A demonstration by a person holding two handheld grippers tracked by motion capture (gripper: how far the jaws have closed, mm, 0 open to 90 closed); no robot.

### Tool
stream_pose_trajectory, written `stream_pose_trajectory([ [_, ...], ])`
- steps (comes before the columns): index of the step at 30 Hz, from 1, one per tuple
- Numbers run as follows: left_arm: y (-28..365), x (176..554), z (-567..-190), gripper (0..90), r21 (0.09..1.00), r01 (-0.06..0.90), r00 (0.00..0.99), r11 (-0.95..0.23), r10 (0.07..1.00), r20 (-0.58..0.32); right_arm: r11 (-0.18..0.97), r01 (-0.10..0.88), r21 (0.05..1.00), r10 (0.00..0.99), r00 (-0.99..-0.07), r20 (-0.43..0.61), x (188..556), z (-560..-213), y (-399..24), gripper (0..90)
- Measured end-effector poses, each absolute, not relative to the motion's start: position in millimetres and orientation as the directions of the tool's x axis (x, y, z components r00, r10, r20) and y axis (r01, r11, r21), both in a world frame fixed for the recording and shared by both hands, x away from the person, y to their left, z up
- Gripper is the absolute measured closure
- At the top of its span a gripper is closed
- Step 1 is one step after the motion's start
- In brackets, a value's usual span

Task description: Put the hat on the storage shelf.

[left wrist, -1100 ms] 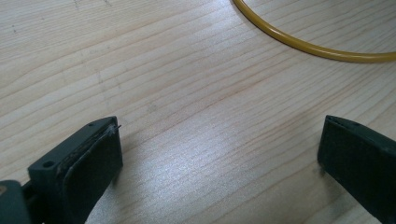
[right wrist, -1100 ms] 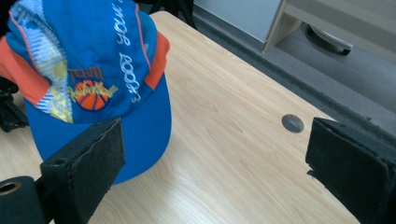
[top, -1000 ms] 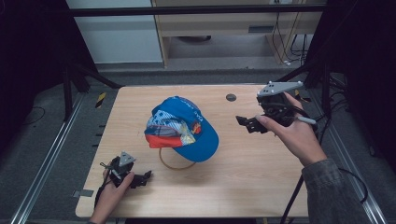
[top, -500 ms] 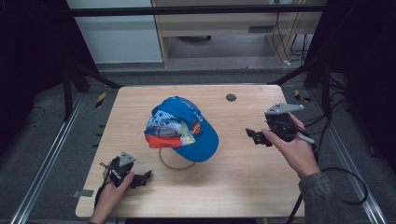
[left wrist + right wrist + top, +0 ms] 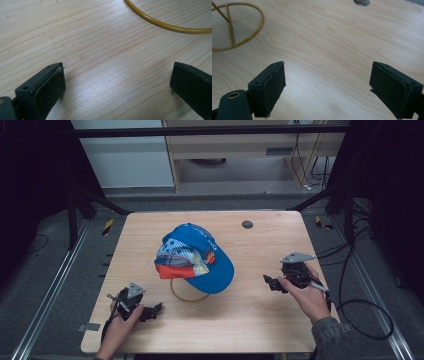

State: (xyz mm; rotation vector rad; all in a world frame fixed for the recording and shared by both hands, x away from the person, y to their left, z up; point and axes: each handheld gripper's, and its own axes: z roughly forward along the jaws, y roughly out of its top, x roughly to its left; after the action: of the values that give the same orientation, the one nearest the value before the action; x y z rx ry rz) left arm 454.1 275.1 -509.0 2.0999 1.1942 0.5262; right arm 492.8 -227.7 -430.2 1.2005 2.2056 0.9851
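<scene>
High view shows the soft blue fabric cap with its patterned crown (image 5: 197,257) perched mid-table on a thin yellow wire stand (image 5: 186,293), so with your left gripper (image 5: 150,310) and right gripper (image 5: 270,283) both gaping empty, pinch its stiffer brim, since it looks light and floppy.

A wooden table (image 5: 260,320) stands on grey floor (image 5: 45,270); a wooden shelf unit (image 5: 240,150) and cables (image 5: 312,160) sit far behind

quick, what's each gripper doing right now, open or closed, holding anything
Left gripper: open, jaws wide apart, nothing between them.
Right gripper: open, jaws wide apart, nothing between them.
</scene>
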Motion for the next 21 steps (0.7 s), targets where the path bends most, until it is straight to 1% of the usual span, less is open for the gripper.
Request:
stream_pose_trajectory([
  [14,275.1,454.2,-509.0,0.0,0.711,0.600,0.503,-0.368,0.864,0.023,0.357,0.569,0.741,0.851,-0.525,-0.007,483.1,-469.7,-222.5,13.9],
  [21,275.1,454.1,-509.0,0.0,0.711,0.600,0.503,-0.368,0.864,0.023,0.333,0.576,0.746,0.862,-0.508,0.007,480.6,-480.8,-221.2,13.9],
])
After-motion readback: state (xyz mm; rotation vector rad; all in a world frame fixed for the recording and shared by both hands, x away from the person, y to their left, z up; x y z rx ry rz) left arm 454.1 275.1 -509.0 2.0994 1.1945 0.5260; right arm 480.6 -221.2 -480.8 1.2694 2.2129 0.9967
